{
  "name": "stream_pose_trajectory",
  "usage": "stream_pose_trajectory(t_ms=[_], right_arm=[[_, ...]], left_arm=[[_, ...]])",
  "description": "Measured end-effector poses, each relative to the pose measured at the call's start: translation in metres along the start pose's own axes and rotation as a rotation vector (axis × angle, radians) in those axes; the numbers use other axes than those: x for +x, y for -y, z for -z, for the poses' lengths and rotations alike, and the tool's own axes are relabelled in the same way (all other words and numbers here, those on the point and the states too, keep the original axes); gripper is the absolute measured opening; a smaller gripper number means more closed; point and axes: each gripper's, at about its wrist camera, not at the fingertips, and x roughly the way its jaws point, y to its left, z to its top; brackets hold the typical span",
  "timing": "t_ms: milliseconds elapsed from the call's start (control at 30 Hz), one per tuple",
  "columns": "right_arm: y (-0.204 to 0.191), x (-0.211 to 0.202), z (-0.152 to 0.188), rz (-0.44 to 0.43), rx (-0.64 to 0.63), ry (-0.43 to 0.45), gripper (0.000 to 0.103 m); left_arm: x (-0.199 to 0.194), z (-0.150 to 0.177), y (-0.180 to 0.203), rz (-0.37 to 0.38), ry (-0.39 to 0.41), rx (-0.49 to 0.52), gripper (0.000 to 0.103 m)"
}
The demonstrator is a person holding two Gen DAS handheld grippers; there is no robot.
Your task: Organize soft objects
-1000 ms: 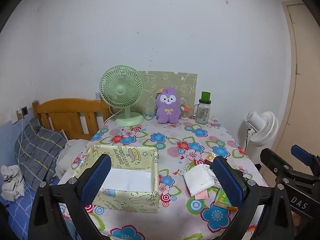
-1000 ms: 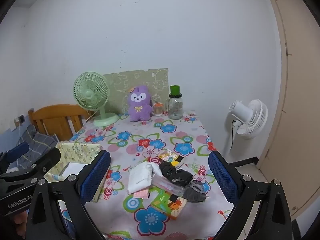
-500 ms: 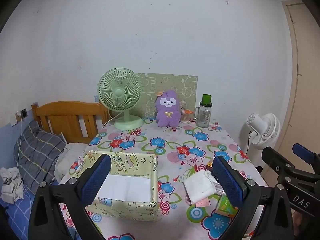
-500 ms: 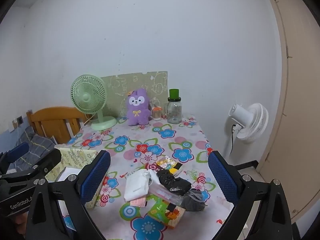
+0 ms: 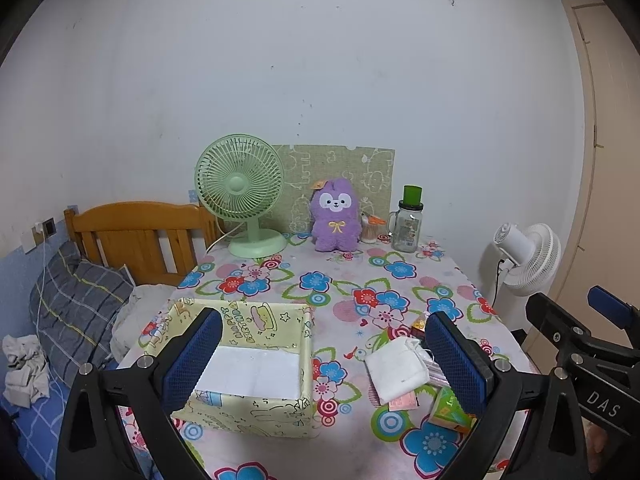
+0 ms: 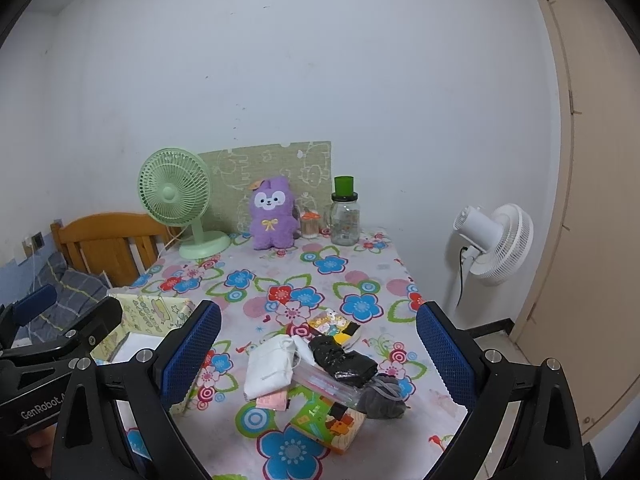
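- The worktop [image 6: 352, 276], under a bright flower-print cloth, fills the lower middle of both views, with its far edge against a white wall.
- A bed [image 5: 60, 320] with a wooden headboard and a grey plaid pillow lies along the worktop's left edge; a white standing fan [image 6: 496, 240] is on the floor off the right edge, near a beige door.
- The left gripper [image 5: 320, 364] hovers above the near left of the worktop, its blue-padded fingers spread wide and holding nothing.
- The right gripper [image 6: 316, 356] hovers level beside it above the near right, fingers likewise spread wide and empty.
- An open yellow patterned box [image 5: 256, 412] sits on the near left, below the left gripper, with a white floor inside.
- The middle of the worktop is bare cloth, open room between the near things and the back row.
- The back row holds a green desk fan [image 5: 240, 196], a purple plush toy [image 6: 272, 212] and a glass jar with a green lid [image 6: 346, 212].
- A pile lies right of the box, below the right gripper: a white folded cloth [image 6: 268, 368], a black soft bundle [image 6: 344, 362], a grey sock [image 6: 382, 396], and a clear flat pack and small picture books among them.
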Motion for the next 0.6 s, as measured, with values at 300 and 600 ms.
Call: stream_pose_trajectory(t_ms=[300,600], right_arm=[[0.0025,-0.0044,0.0015,0.007,0.004,0.005,0.099],[0.0026,-0.0046,0.0007,0.002,0.011,-0.001,0.099]], left_arm=[[-0.0023,0.0009,-0.0004,0.028,-0.001,-0.008,0.102],[-0.0076,0.002,0.0035,0.025,0.012,0.004,0.102]])
